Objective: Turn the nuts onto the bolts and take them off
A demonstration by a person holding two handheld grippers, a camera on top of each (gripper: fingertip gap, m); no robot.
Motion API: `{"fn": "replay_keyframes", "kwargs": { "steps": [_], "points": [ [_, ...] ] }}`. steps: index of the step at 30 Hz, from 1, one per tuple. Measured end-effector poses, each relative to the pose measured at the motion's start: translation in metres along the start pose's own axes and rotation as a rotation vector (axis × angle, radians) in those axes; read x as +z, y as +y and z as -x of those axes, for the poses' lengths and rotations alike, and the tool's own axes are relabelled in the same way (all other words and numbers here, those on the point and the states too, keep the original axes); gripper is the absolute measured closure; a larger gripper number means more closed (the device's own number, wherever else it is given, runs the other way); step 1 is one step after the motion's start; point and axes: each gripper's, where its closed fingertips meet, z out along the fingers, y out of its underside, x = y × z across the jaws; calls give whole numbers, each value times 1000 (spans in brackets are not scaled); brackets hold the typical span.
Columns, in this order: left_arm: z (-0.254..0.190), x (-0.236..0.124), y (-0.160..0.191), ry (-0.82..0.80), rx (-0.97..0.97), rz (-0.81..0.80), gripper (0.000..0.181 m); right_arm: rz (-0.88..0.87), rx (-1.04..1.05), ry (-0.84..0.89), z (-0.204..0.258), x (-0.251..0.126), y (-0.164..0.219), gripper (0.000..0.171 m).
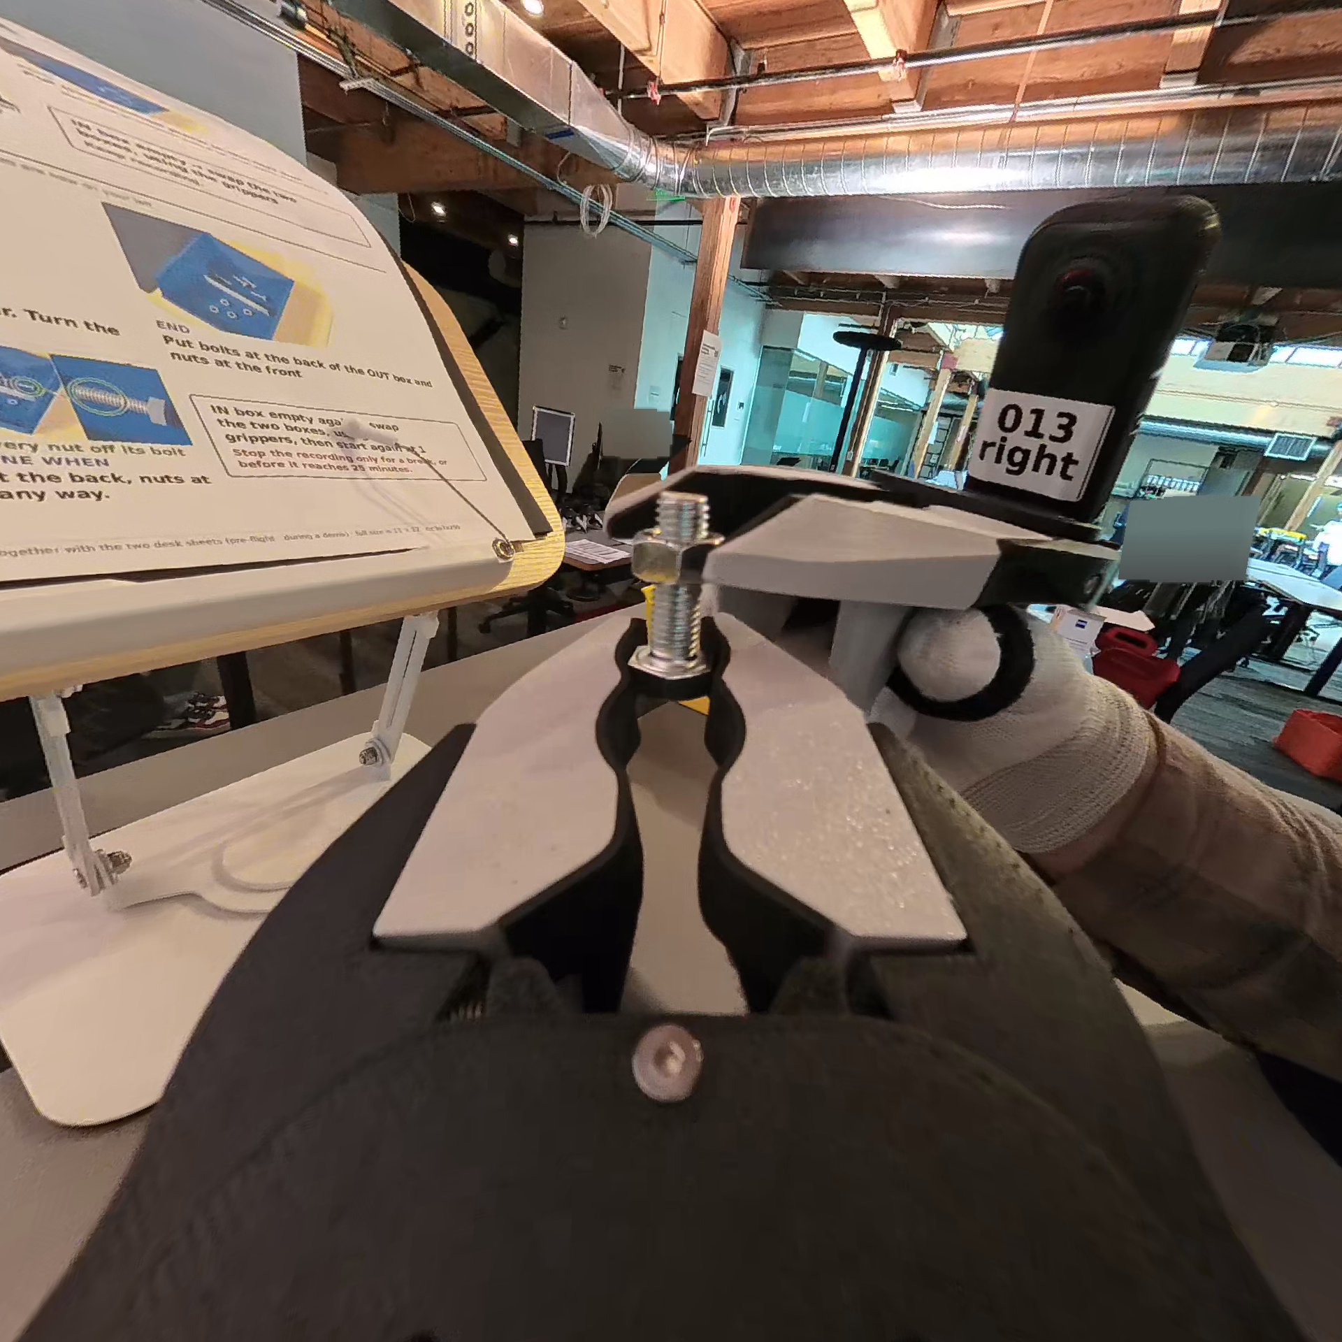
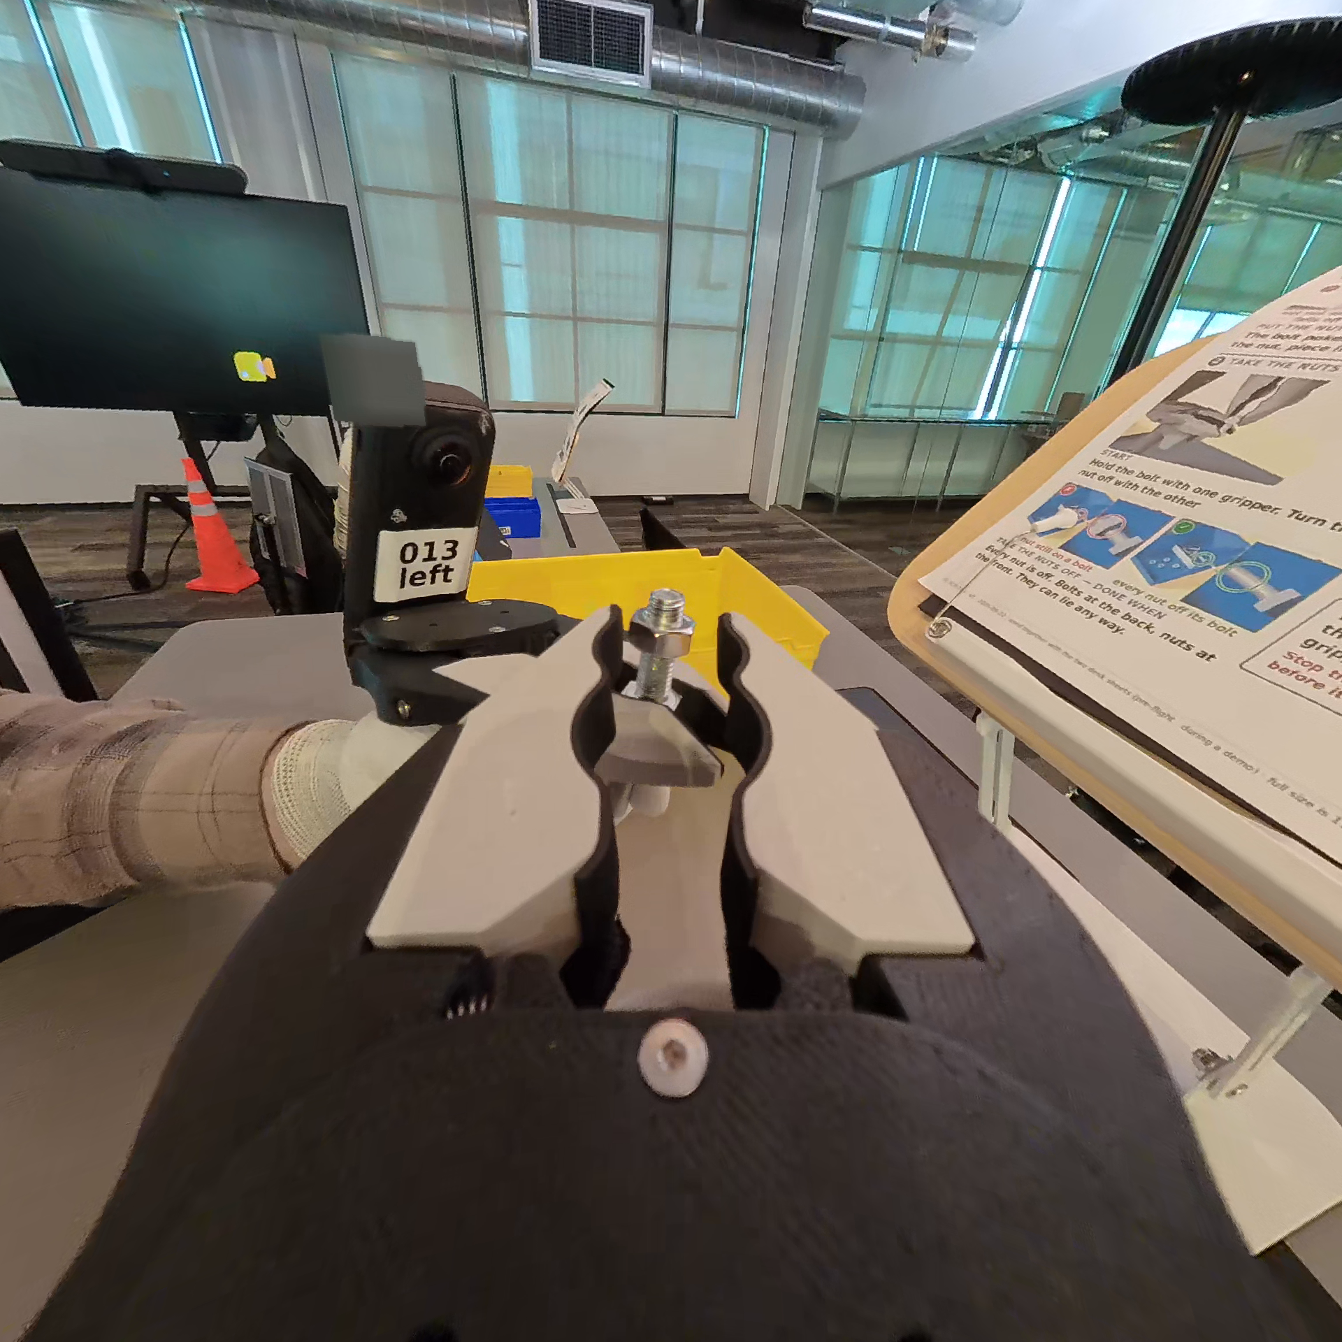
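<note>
One bolt (image 1: 674, 581) stands upright, its head pinched at the tips of the left gripper (image 1: 672, 672). The nut (image 1: 662, 560) sits high on the bolt, near its top end. The right gripper (image 2: 669, 643) is pressed onto the nut from the side. Behind the bolt, a yellow box (image 2: 762, 588) is mostly hidden.

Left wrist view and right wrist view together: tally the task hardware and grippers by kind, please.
Bolts: 1, bolt, upright, head clamped in left gripper
Nuts: 1, nut, partway down the thread, held by right gripper
Grippers: 2
Yellow bins: 1, yellow bin, behind
Total: 5
</note>
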Motion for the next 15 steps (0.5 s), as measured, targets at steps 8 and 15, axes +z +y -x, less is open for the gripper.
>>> {"fn": "replay_keyframes", "kwargs": {
  "steps": [8, 15],
  "points": [
    [-1, -3, -7, 13, -12, -40, 167, -22, 33, -1, -11, -10, -1, 143],
    [1, -3, -6, 3, -4, -26, 167, -48, 42, -24, -12, -14, -4, 141]
  ]
}}
